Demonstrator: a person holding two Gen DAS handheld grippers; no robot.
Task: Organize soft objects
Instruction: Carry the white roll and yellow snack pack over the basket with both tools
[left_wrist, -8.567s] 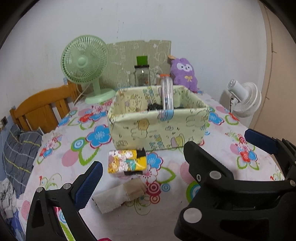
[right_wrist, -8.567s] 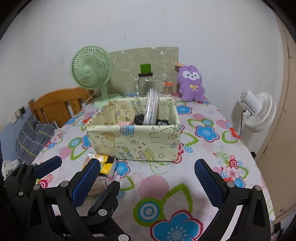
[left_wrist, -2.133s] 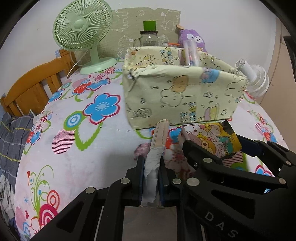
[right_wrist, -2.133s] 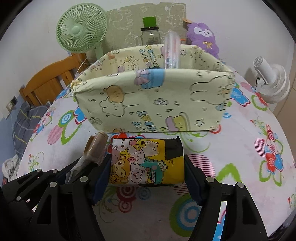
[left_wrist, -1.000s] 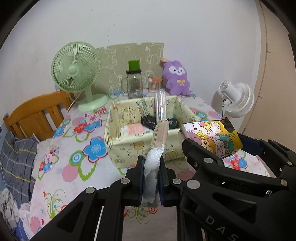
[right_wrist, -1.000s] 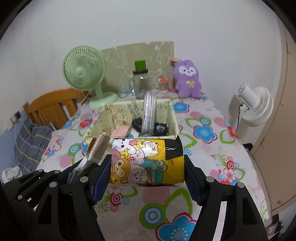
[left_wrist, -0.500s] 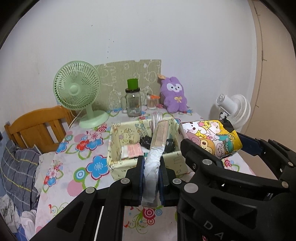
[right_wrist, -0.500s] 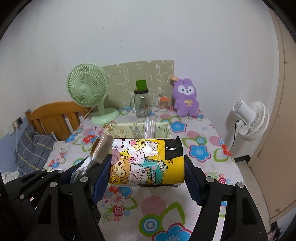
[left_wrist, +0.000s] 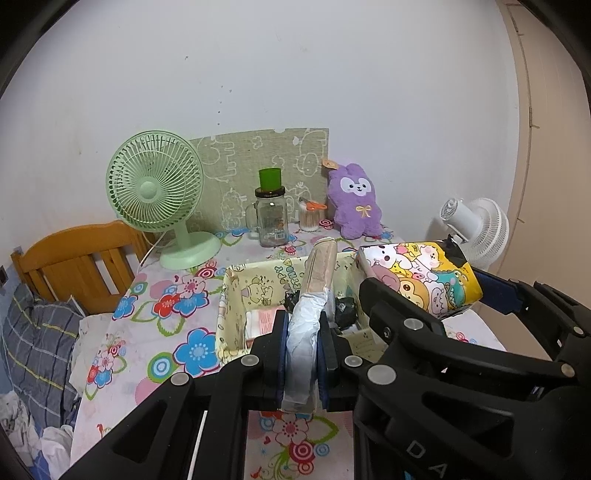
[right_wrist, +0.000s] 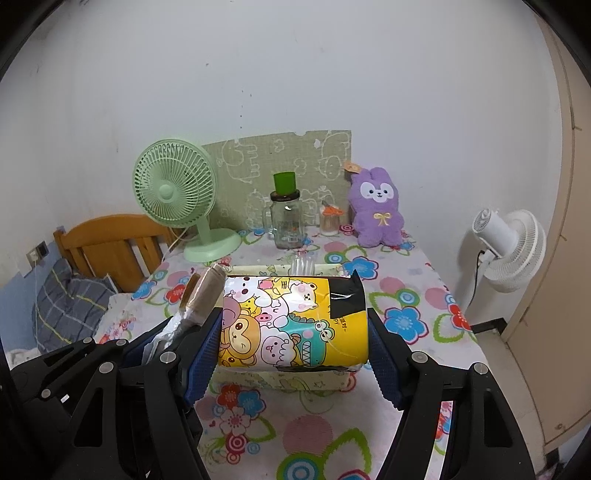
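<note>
My left gripper (left_wrist: 303, 325) is shut on a rolled pale and tan cloth bundle (left_wrist: 312, 295), held high above the table over the front of the yellow cartoon fabric box (left_wrist: 236, 291). My right gripper (right_wrist: 295, 332) is shut on a yellow cartoon-print tissue pack (right_wrist: 293, 323), also held above the box, whose rim (right_wrist: 258, 267) shows behind it. The pack also shows in the left wrist view (left_wrist: 417, 277), and the bundle in the right wrist view (right_wrist: 203, 295). The box holds a pink packet (left_wrist: 260, 321), dark items and a clear tube.
A green fan (left_wrist: 155, 184), a glass jar with a green lid (left_wrist: 271, 221), a cup of sticks (left_wrist: 309, 218) and a purple plush (left_wrist: 356, 201) stand at the back of the floral table (left_wrist: 162, 332). A wooden chair (left_wrist: 74, 254) is left, a white fan (left_wrist: 476, 225) right.
Both grippers have risen further with their loads; the box and table now look smaller and lower, with the box more hidden behind the tissue pack.
</note>
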